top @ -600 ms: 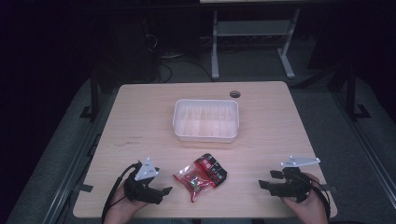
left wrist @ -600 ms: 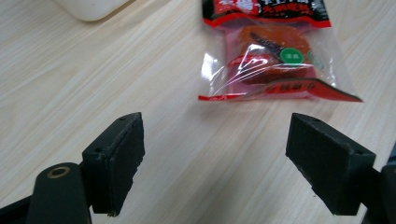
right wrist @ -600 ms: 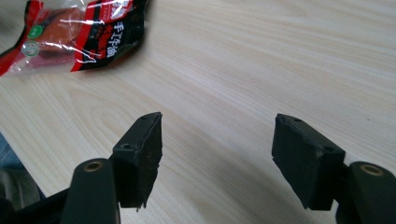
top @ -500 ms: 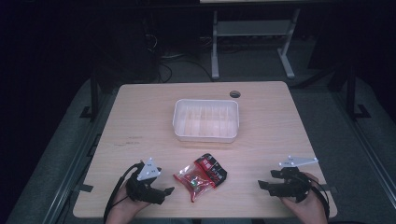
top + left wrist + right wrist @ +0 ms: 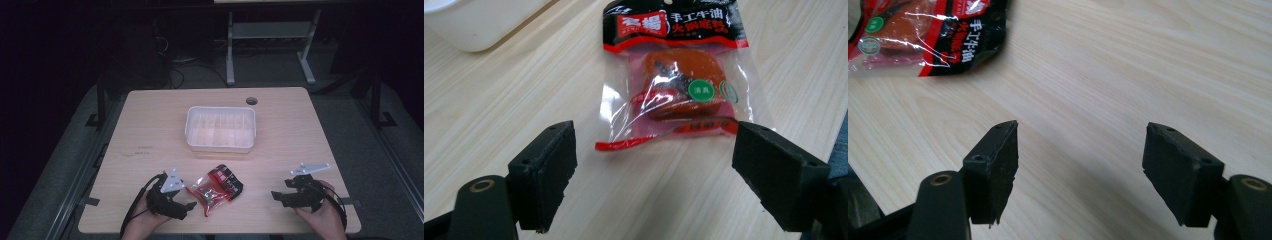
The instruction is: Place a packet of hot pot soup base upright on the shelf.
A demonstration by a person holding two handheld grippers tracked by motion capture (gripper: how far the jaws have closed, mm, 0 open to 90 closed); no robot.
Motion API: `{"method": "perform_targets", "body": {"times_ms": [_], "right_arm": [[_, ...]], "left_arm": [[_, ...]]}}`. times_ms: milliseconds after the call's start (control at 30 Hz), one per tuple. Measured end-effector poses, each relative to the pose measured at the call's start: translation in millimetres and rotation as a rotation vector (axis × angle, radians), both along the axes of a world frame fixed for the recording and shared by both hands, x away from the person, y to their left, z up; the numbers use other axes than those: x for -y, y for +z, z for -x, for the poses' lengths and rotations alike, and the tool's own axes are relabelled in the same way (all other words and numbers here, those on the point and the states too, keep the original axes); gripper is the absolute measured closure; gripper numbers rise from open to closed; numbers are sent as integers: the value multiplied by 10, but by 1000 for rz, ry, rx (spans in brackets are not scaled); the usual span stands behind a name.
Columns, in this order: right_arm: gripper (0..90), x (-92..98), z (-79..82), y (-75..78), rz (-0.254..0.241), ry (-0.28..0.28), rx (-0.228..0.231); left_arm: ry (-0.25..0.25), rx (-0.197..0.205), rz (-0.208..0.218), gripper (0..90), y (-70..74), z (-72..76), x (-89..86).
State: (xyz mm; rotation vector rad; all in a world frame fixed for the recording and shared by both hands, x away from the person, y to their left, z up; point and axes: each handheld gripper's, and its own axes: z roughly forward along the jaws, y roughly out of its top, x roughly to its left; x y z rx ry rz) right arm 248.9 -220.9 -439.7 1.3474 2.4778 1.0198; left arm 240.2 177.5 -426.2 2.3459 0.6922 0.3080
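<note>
Red sauce packet (image 5: 674,80) lying flat beyond wide-apart jaws.

White ribbed tray (image 5: 220,128) near centre of wooden table (image 5: 150,130); round cable hole (image 5: 251,101) at far edge.

From above your side of the table (image 5: 150,125) you look forward and down, far enough to take in the whole top. The camera on your left gripper (image 5: 191,205) sits low and close, facing the sauce packet (image 5: 674,80) ahead of its jaws. The one on your right gripper (image 5: 274,194) skims the wood, catching that same packet at its upper left.
</note>
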Motion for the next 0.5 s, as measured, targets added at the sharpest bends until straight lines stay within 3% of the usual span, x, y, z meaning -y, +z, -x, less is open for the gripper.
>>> {"method": "perform_targets", "body": {"times_ms": [500], "right_arm": [[297,-364,-205,175,15,81,17]], "left_arm": [[-56,2,-42,175,40,-72,320]]}}
